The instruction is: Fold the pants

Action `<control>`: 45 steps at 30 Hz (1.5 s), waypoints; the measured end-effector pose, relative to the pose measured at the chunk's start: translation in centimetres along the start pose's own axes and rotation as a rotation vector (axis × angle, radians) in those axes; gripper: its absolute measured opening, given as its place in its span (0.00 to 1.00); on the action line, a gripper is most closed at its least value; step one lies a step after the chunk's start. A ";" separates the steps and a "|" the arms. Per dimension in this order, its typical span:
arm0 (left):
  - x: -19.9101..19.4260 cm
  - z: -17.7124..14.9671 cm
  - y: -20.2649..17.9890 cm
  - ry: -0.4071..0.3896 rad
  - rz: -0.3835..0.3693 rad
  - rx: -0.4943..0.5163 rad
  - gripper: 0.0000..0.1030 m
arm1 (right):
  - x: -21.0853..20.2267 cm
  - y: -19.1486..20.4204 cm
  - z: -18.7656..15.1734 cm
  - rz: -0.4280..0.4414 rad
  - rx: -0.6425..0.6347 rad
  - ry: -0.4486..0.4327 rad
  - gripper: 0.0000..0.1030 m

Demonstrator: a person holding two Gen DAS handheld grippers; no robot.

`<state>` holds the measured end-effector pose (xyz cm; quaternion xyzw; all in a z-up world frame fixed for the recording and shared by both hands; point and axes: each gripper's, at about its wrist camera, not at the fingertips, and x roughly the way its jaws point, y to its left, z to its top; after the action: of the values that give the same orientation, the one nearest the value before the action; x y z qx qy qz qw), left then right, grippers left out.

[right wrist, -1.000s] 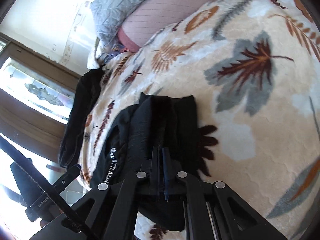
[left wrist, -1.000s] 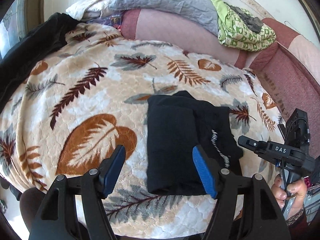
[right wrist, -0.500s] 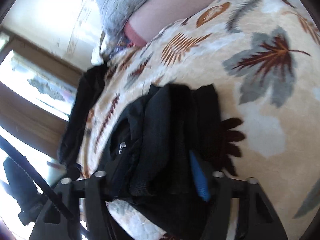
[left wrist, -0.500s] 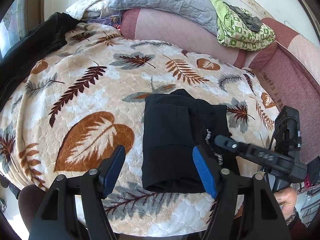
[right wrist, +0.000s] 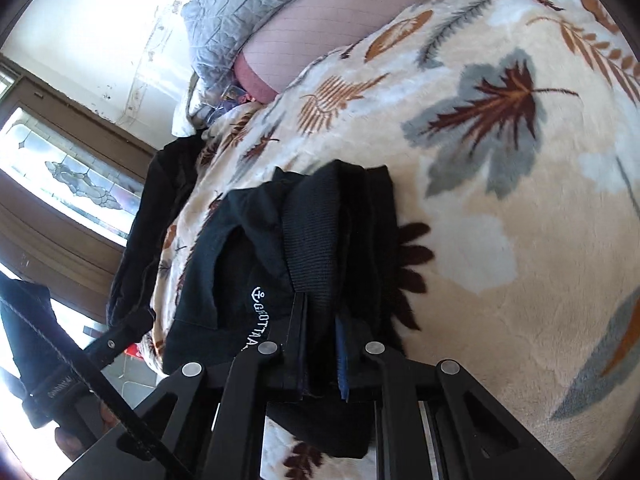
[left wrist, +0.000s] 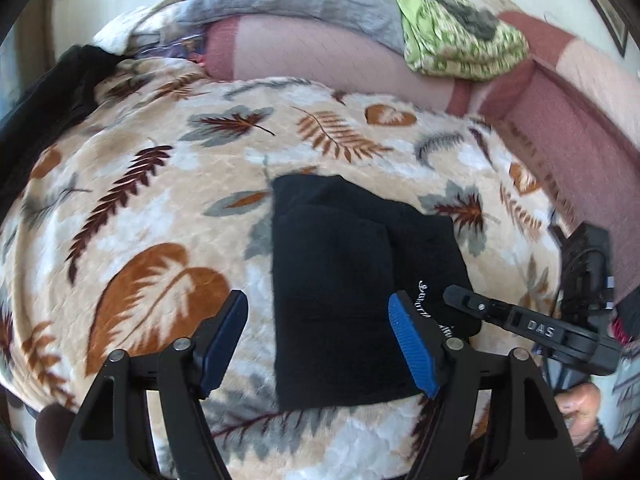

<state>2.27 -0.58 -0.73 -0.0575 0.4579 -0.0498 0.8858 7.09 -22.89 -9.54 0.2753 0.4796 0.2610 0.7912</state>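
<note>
Pants (left wrist: 340, 304), black knit with a ribbed band and white lettering, lie folded in a thick rectangle on a plush leaf-patterned blanket (left wrist: 152, 216). Left gripper (left wrist: 320, 336) hovers above them, blue-padded fingers spread wide. Right gripper (right wrist: 320, 344) fingers pinch a fold of the pants' edge.

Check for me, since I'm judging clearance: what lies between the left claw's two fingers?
In the left wrist view, the folded black pants on the leaf-print blanket.
</note>
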 end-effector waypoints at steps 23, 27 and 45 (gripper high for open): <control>-1.5 -1.8 4.0 0.038 -0.051 -0.195 0.84 | -1.7 -1.1 -1.2 -0.161 -0.069 -0.098 0.63; -2.1 -1.7 4.4 0.029 0.017 -0.204 0.84 | -2.9 -2.9 -1.6 -0.147 -0.005 -0.156 0.60; -1.9 -2.2 -3.9 0.025 0.164 0.082 0.84 | -3.2 -1.8 -2.4 -0.219 -0.113 -0.229 0.62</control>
<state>-0.72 -4.27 0.12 0.0173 0.4697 0.0036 0.8826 3.91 -25.90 -9.74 0.2045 0.3981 0.1665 0.8786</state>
